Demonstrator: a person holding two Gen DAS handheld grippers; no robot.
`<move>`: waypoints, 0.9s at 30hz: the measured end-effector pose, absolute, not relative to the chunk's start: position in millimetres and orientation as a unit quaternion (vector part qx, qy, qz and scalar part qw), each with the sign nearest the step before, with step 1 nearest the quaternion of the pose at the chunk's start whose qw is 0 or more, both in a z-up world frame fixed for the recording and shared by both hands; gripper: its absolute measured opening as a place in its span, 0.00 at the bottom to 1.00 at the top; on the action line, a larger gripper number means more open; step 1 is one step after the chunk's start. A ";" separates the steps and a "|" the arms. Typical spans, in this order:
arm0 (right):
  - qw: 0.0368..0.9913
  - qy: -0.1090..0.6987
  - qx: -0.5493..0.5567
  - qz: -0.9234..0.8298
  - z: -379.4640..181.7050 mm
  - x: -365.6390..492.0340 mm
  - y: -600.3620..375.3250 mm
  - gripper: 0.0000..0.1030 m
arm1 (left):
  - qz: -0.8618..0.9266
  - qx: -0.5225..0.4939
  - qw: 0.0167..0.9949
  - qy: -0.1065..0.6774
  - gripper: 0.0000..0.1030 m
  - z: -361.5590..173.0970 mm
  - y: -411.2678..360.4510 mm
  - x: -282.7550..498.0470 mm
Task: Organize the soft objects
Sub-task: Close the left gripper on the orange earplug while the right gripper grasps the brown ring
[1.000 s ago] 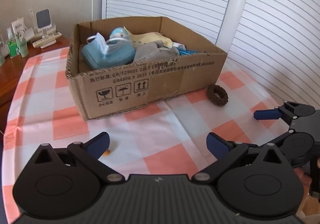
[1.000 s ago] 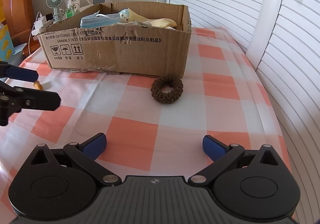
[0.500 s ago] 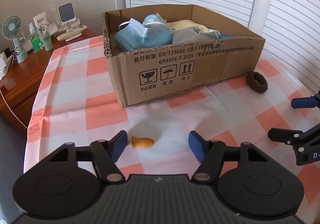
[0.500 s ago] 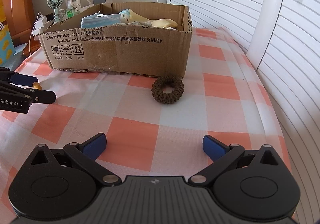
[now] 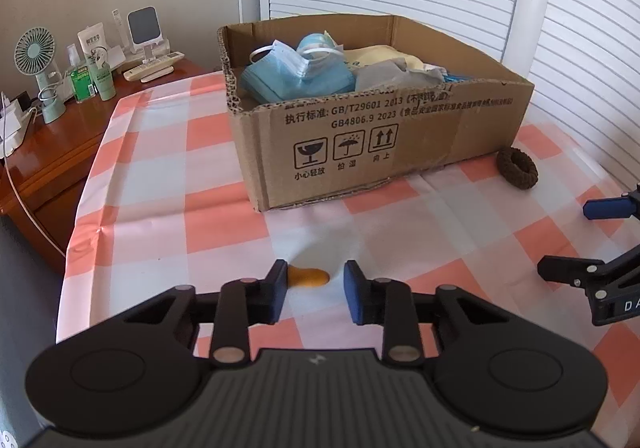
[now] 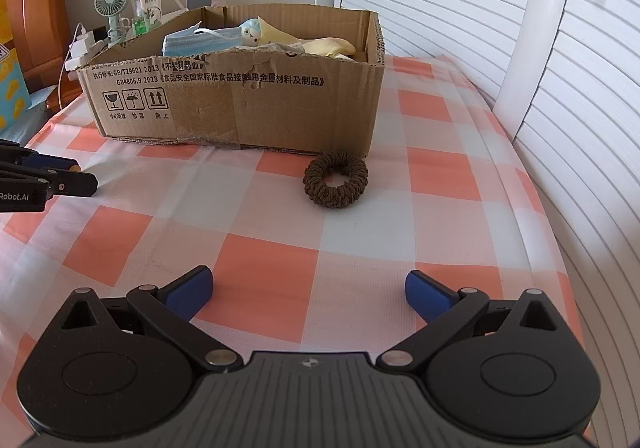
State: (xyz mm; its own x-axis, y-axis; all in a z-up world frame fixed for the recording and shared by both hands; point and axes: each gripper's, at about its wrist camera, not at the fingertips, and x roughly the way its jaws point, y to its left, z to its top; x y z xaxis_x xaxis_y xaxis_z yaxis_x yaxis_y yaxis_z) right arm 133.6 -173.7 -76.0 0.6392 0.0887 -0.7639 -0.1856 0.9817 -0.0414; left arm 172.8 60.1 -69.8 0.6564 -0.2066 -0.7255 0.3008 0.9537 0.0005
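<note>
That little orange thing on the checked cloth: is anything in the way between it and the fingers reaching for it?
Nothing visible. The orange piece lies on the tablecloth between the left gripper fingers, which are closing on it. The cardboard box stands beyond it, with bare cloth between.

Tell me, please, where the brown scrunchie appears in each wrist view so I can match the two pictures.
Left wrist: brown scrunchie at far right, beside the cardboard box corner.
Right wrist: scrunchie near centre, just before the box.
Shared landmark: the box's printed symbols.
</note>
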 end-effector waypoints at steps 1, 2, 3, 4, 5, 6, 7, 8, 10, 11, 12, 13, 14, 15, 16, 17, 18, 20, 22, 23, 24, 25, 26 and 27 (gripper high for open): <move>0.903 0.419 -0.058 0.078 -75.6 134.5 -174.0 1.00 | -0.139 0.058 0.908 0.391 0.22 -69.4 60.9 173.5; 0.902 0.420 -0.059 0.079 -75.2 136.1 -174.2 1.00 | -0.139 0.057 0.908 0.392 0.21 -69.1 61.5 173.8; 0.902 0.419 -0.061 0.079 -75.2 137.8 -174.4 1.00 | -0.139 0.057 0.907 0.393 0.21 -68.9 62.0 173.8; 0.903 0.418 -0.064 0.079 -75.1 139.5 -174.3 1.00 | -0.139 0.056 0.907 0.393 0.21 -68.9 62.5 173.4; 0.903 0.416 -0.068 0.081 -75.4 141.7 -174.1 1.00 | -0.138 0.054 0.908 0.392 0.21 -69.2 63.2 172.9; 0.904 0.412 -0.073 0.083 -75.5 143.9 -173.7 1.00 | -0.137 0.052 0.908 0.392 0.21 -69.7 64.1 172.6; 0.905 0.408 -0.078 0.085 -75.8 146.5 -173.5 1.00 | -0.137 0.051 0.909 0.391 0.21 -69.9 64.3 172.3; 0.907 0.405 -0.082 0.086 -76.1 149.9 -173.6 1.00 | -0.136 0.049 0.909 0.391 0.21 -70.0 64.2 172.3; 0.909 0.398 -0.083 0.091 -76.4 156.8 -174.6 0.98 | -0.134 0.049 0.909 0.391 0.21 -70.1 63.4 172.3; 0.910 0.396 -0.081 0.094 -76.6 161.4 -175.8 0.97 | -0.133 0.048 0.910 0.391 0.21 -70.1 63.3 172.5; 0.910 0.396 -0.076 0.098 -76.9 165.9 -177.3 0.95 | -0.132 0.048 0.910 0.391 0.21 -70.1 63.2 172.7; 0.911 0.395 -0.070 0.101 -77.1 170.2 -178.9 0.92 | -0.132 0.047 0.909 0.392 0.21 -70.1 63.1 172.8; 0.911 0.394 -0.066 0.101 -76.9 174.4 -180.1 0.90 | -0.131 0.046 0.909 0.392 0.21 -69.9 63.3 173.0; 0.912 0.391 -0.065 0.100 -76.7 179.4 -180.7 0.85 | -0.130 0.045 0.909 0.393 0.21 -69.9 63.4 173.1; 0.913 0.390 -0.065 0.098 -76.2 183.3 -180.8 0.81 | -0.129 0.044 0.909 0.393 0.21 -69.9 63.5 173.1; 0.913 0.390 -0.064 0.098 -75.7 187.2 -180.9 0.79 | -0.128 0.043 0.910 0.393 0.21 -69.9 63.4 173.2; 0.914 0.389 -0.065 0.098 -75.5 190.2 -180.7 0.76 | -0.127 0.042 0.910 0.393 0.21 -69.9 63.2 173.2; 0.915 0.388 -0.066 0.094 -74.8 194.7 -179.9 0.69 | -0.126 0.042 0.910 0.393 0.21 -70.0 62.9 173.2; 0.915 0.388 -0.066 0.094 -74.2 198.2 -179.6 0.62 | -0.126 0.041 0.910 0.393 0.21 -69.8 63.0 173.2; 0.915 0.387 -0.065 0.092 -73.9 199.5 -179.4 0.60 | -0.126 0.041 0.910 0.394 0.21 -70.0 63.0 173.2; 0.915 0.387 -0.065 0.091 -73.8 200.6 -179.1 0.58 | -0.126 0.040 0.909 0.394 0.21 -70.0 63.2 173.4; 0.915 0.387 -0.065 0.090 -73.7 201.4 -178.9 0.55 | -0.127 0.040 0.909 0.394 0.21 -70.0 63.1 173.4; 0.916 0.386 -0.065 0.089 -73.5 202.0 -178.5 0.53 | -0.127 0.040 0.909 0.394 0.21 -70.1 63.2 173.5; 0.916 0.386 -0.066 0.088 -73.1 202.1 -177.9 0.48 | -0.127 0.040 0.909 0.394 0.21 -70.1 63.3 173.4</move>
